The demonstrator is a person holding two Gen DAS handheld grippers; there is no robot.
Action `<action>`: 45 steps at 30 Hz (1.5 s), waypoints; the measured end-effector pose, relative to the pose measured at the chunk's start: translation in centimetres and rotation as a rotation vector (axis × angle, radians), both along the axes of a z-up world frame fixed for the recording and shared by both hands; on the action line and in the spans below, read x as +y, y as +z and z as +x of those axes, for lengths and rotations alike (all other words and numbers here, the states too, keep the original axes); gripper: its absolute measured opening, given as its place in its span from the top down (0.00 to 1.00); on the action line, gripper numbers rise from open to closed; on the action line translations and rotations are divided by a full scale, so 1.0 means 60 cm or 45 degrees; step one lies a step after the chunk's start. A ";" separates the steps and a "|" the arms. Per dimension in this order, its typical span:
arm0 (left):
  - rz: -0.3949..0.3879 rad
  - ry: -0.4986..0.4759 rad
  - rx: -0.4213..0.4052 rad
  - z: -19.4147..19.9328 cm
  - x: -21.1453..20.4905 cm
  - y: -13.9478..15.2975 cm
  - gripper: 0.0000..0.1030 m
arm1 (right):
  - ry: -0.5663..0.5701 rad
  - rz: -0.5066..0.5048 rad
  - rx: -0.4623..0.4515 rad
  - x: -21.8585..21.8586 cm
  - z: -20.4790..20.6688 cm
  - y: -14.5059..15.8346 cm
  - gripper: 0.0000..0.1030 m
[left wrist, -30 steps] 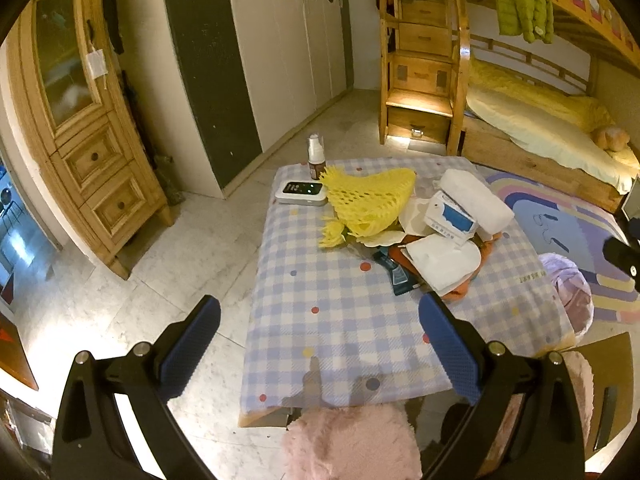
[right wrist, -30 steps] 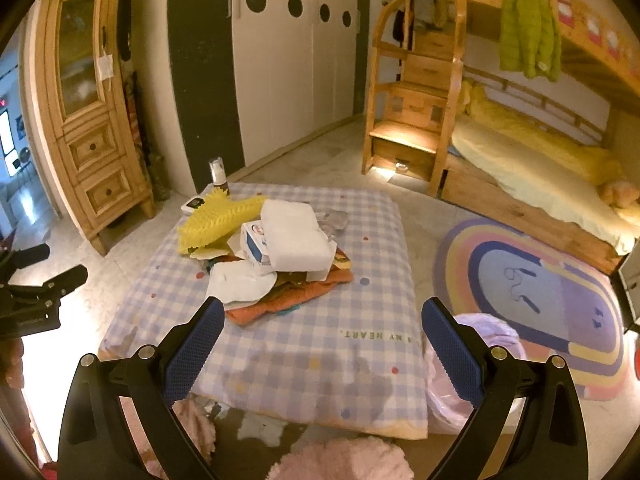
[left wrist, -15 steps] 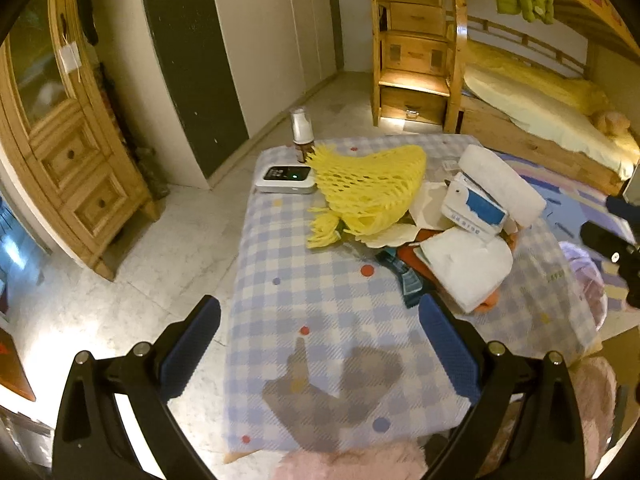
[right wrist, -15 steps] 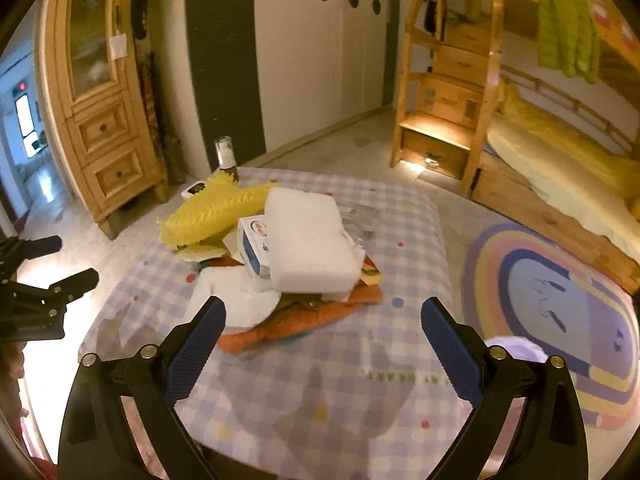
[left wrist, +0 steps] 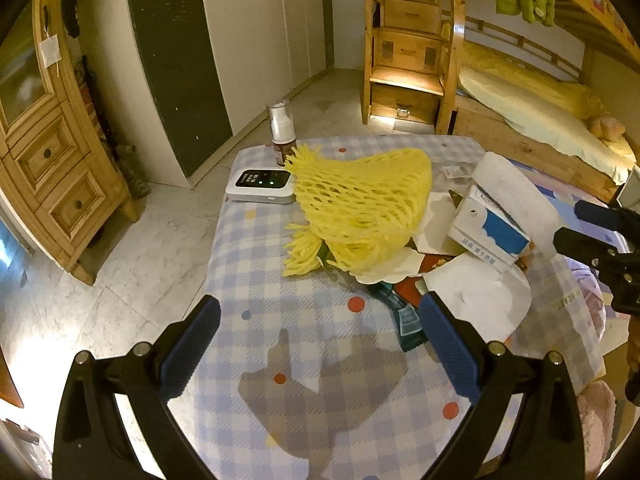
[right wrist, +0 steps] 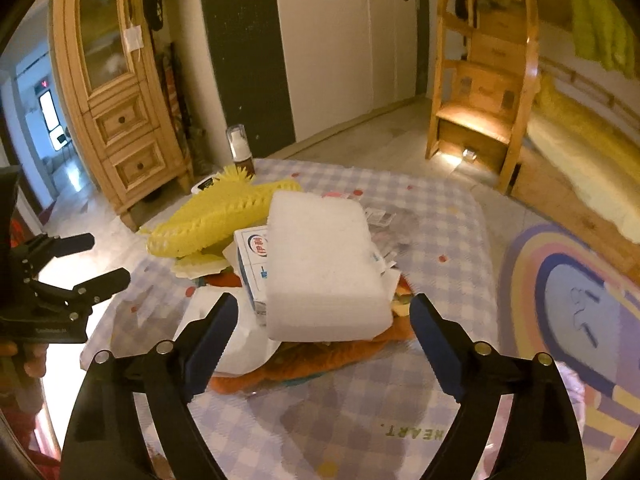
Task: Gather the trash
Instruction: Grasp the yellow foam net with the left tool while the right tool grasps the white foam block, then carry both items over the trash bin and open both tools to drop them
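A heap of trash lies on the checked tablecloth [left wrist: 304, 364] [right wrist: 344, 412]. It holds a yellow foam net [left wrist: 360, 204] [right wrist: 216, 216], a white foam block [right wrist: 324, 264] [left wrist: 516, 184], a white and blue carton [left wrist: 488, 224] [right wrist: 252, 256], white paper [left wrist: 476, 292] [right wrist: 236, 340] and orange wrappers [right wrist: 320, 356]. My left gripper [left wrist: 320, 312] hangs open over the bare cloth in front of the heap, holding nothing. My right gripper [right wrist: 324, 308] is wide and its jaws are closing, either side of the foam block's near end, without touching it.
A white device [left wrist: 260, 186] and a brown pump bottle [left wrist: 282, 134] stand at the table's far left. A wooden cabinet [left wrist: 44, 152] is on the left, bunk-bed stairs [left wrist: 412, 52] and a bed behind, a rainbow rug [right wrist: 572, 292] on the right.
Both grippers have come forward and down toward the heap, which now looks larger. The right jaws have narrowed a little around the foam block.
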State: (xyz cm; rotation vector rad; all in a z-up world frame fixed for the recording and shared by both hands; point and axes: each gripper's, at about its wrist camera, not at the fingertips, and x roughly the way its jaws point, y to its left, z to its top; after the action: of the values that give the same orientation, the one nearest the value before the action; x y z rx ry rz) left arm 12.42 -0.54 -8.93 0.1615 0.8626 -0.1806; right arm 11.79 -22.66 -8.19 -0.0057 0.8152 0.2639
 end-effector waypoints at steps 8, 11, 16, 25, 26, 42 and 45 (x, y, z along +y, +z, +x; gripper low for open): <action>0.017 0.015 0.005 -0.004 0.009 -0.002 0.06 | -0.016 0.061 0.040 -0.007 0.003 -0.006 0.38; 0.022 0.022 -0.017 -0.012 0.012 0.008 0.06 | -0.049 -0.002 -0.031 -0.005 -0.015 0.017 0.44; 0.021 -0.052 -0.061 -0.023 -0.007 0.025 0.18 | -0.129 -0.104 -0.108 -0.013 -0.058 0.055 0.44; 0.110 -0.175 -0.157 0.012 -0.067 0.014 0.25 | -0.227 -0.097 -0.098 -0.056 -0.105 0.067 0.42; 0.109 -0.181 -0.150 0.017 -0.069 0.009 0.25 | -0.233 -0.093 -0.094 -0.060 -0.106 0.066 0.42; 0.078 -0.272 -0.242 0.054 -0.056 0.027 0.94 | -0.265 -0.114 -0.100 -0.067 -0.102 0.062 0.42; -0.002 -0.283 -0.348 0.036 -0.046 0.102 0.94 | -0.287 -0.107 -0.158 -0.074 -0.120 0.086 0.42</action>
State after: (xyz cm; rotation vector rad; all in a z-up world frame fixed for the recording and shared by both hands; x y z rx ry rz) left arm 14.58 -3.32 -2.84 0.2740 0.5710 -0.3584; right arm 4.57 -27.09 -3.03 -0.0090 0.6959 0.0163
